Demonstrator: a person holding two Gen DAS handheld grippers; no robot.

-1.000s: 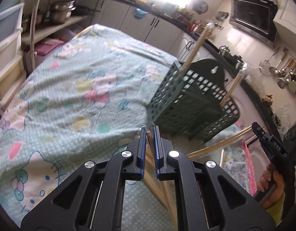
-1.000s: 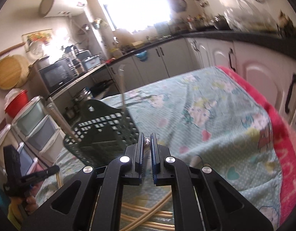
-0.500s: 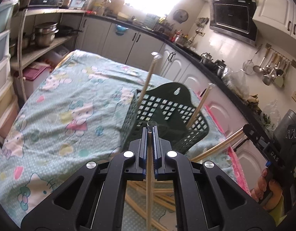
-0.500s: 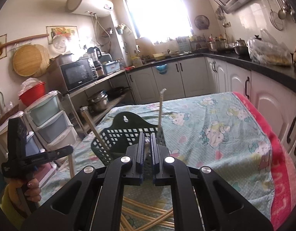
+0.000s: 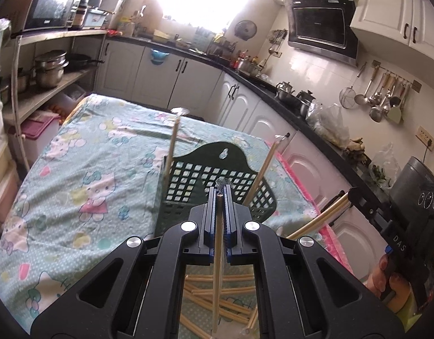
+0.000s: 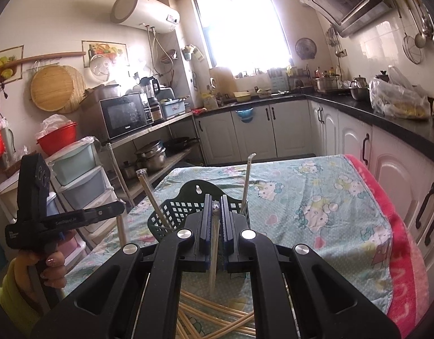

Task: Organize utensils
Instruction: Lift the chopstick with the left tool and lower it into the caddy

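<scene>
Bamboo chopsticks are what you're sorting, and you've got one pinched in each gripper. Your left gripper [image 5: 220,190] has its fingers pressed tight on a single chopstick [image 5: 217,257] that hangs down from the pads. Your right gripper [image 6: 216,203] is clamped the same way on another chopstick [image 6: 213,254]. Everything sits around the dark green basket [image 5: 205,175] on the cartoon-print tablecloth [image 5: 84,180]. Two chopsticks already stand inside the basket, one leaning at its left corner [image 5: 171,147], one at its right edge [image 5: 263,169]. The loose pile [image 5: 217,296] still lies on the cloth just in front of the basket, right under your grippers.

Looks to me like you're mid-carry: both sticks are picked up and not yet dropped in. For the next move you'd want each stick's lower end over the basket's open top before you let go. They hang long below the pads, so I'd guess the tips could snag the rim or the standing sticks if you come in low. Plenty left in the pile, so you're not that far along.
</scene>
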